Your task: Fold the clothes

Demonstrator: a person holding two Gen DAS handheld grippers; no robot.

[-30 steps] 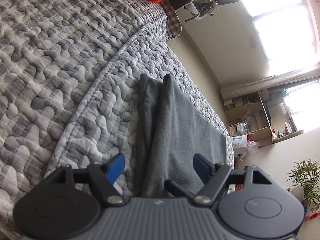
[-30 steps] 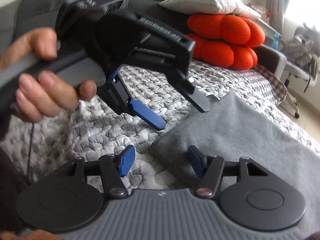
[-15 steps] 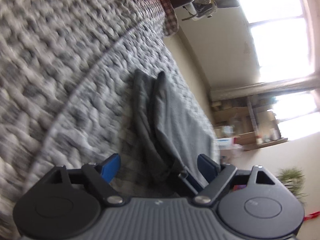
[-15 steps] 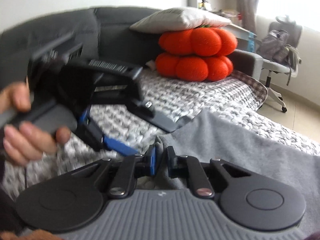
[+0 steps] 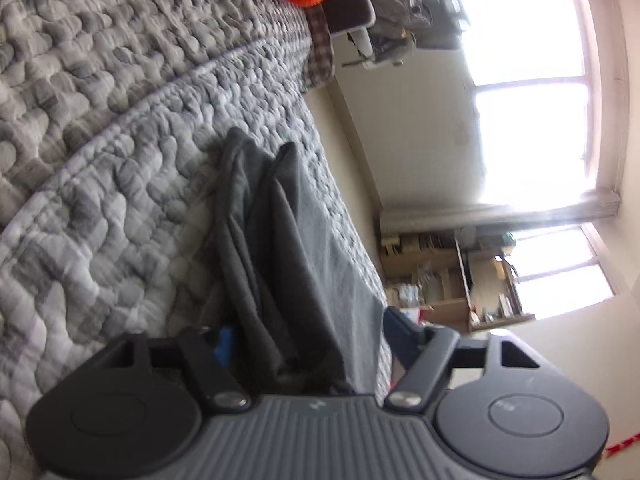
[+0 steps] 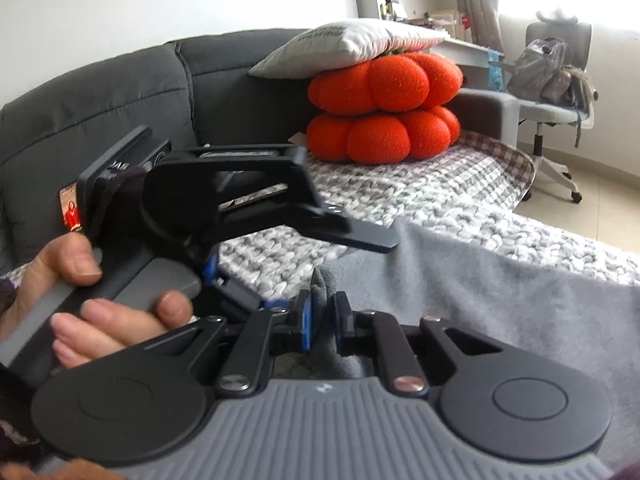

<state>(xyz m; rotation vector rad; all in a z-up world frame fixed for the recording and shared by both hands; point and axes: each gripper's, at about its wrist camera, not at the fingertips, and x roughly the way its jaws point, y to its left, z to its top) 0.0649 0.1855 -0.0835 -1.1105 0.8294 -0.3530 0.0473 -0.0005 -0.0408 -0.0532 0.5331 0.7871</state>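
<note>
Right gripper (image 6: pixel 322 322) clamped on a bunched corner of the grey garment (image 6: pixel 500 300); left gripper (image 5: pixel 304 340) closing around the neighbouring edge.

Pinches grey cloth between the blue pads (image 6: pixel 306 320) on the right, jaws nearly together yet easing slightly apart. On the left, straddles thick dark folds of the garment (image 5: pixel 280 248) between the fingers, pads apparently not pressing yet. Lies along the near edge of the quilted bedcover (image 5: pixel 120 200), well short of the orange cushions (image 6: pixel 384 108) by the sofa back. Seen from the right, a hand (image 6: pixel 100 312) grips the left tool's handle just beside the pinched corner. Risks from here, as a judgement: slipping of the right-hand pinch if those jaws slacken further; catching only some layers on the left, so the fold comes up crooked; bumping of the two tools, so close together.
</note>
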